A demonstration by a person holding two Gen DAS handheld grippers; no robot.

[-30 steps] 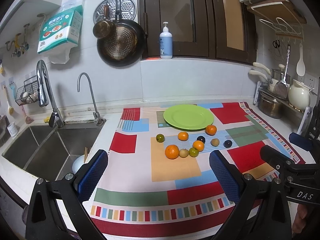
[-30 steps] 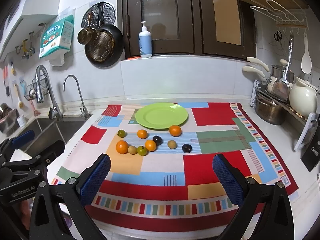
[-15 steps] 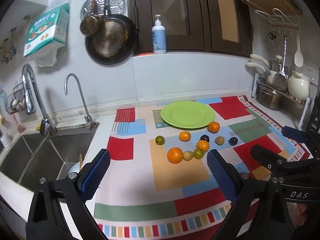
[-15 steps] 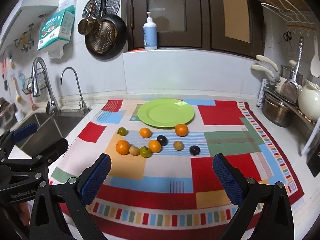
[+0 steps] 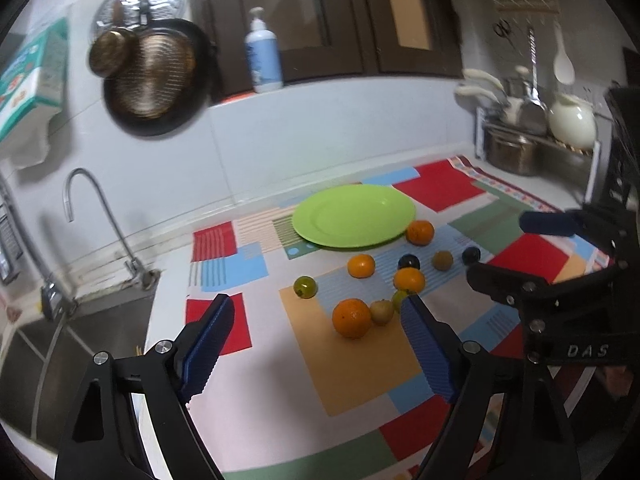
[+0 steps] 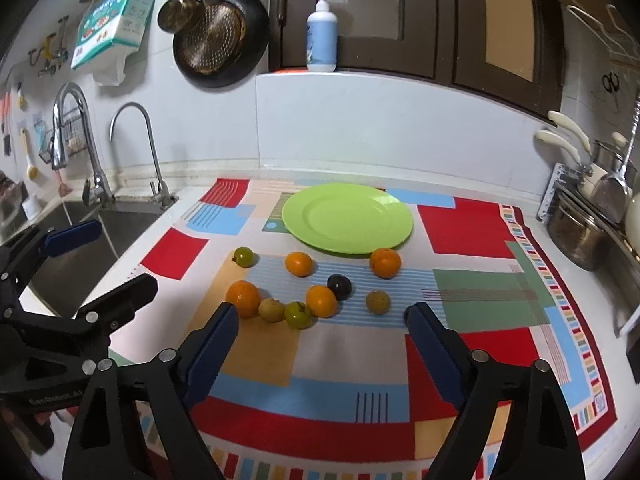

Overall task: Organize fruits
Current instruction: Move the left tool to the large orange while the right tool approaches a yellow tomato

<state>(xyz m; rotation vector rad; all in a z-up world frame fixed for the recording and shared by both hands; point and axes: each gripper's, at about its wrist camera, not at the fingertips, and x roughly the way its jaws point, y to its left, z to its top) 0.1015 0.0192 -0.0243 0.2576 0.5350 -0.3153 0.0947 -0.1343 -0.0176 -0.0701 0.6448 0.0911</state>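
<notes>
Since the fruits are small, round and smooth-skinned, I'd expect them to be light but prone to roll and squirt out of a hard pinch; best hold is probably across the widest part, pads level, modest squeeze; the citrus should be firm, the dark ones maybe softer.

Ten pieces, loose on the patchwork cloth, all just at 6 o'clock of the green plate, which holds nothing yet; judged: task not started.

Layout in the right wrist view: large orange at 8 o'clock of the group, touching or nearly touching a yellowish fruit, then a green fruit, then a mid orange in a curved row; dark plum tight against that mid orange at its 1 o'clock; tan fruit apart at 3 o'clock; another orange and an orange by the plate rim behind; small green fruit alone at 10 o'clock; second dark fruit mostly hidden behind the right finger.

Crowded row is the risk: fingers going for one piece will likely nudge neighbours; loners at the edges look easier first.

Right gripper: fingers spread wide, nothing between them, poised at 6 o'clock of the cluster; left gripper: also spread, empty, large orange just ahead between its tips.

Sink at 9 o'clock of the cloth; pot rack at 3 o'clock.
</notes>
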